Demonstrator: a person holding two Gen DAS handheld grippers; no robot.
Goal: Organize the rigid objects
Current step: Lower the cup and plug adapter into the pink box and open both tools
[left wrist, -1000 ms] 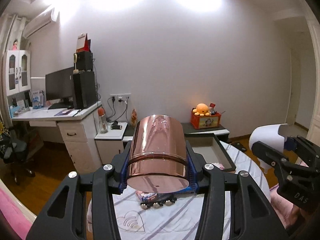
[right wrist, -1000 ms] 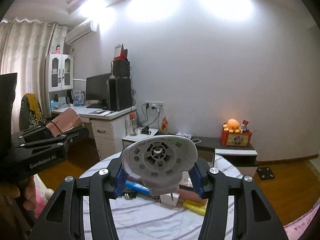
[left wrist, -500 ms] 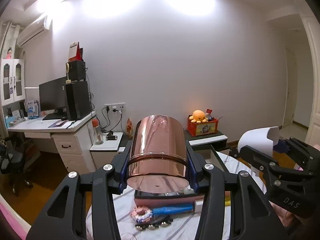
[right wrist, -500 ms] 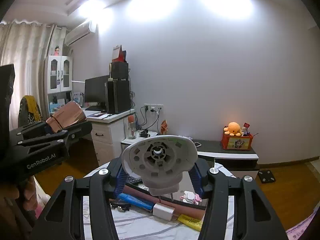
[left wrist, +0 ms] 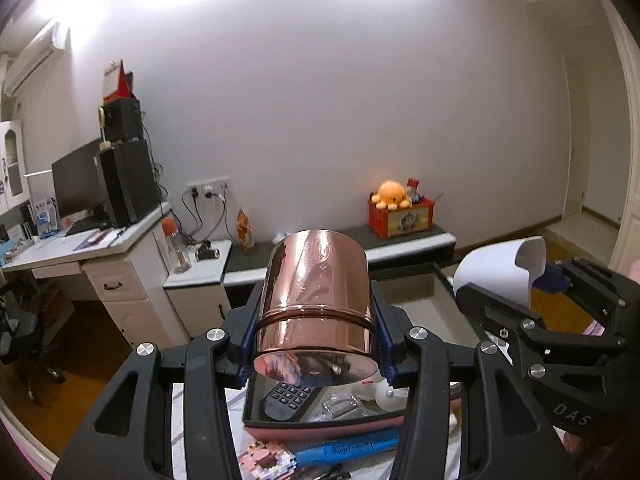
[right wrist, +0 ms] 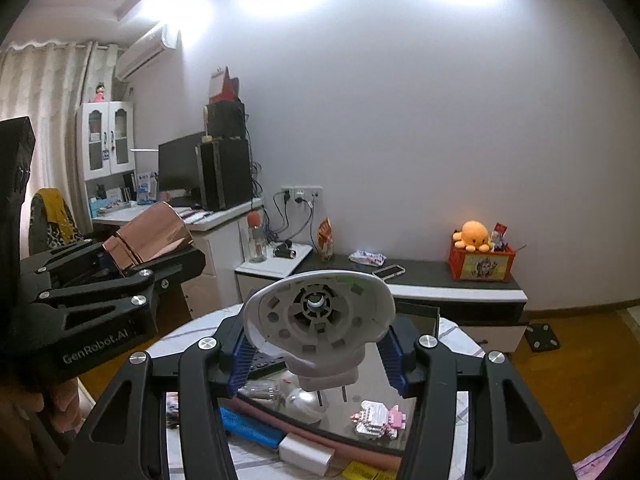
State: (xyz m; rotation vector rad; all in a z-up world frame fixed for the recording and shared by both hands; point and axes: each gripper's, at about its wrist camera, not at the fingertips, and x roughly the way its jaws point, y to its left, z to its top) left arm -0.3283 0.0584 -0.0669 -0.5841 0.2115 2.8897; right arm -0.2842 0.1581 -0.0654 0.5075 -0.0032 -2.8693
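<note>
Both wrist views face wall, close above shared tray (left wrist: 424,280) (right wrist: 416,316).

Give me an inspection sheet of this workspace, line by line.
Surface: round table with a striped white cloth.
Job's things: copper cup held in the left gripper; white plug-in device held in the right gripper; tray below them holding a remote and a light bulb.
Clutter: blue marker, small pink brick model, white adapter.
Grippers: both raised above the tray, fingers shut on their loads.
Cables: several plugged into the wall socket.
Surroundings: desk with monitor, orange plush octopus on a red box.
</note>
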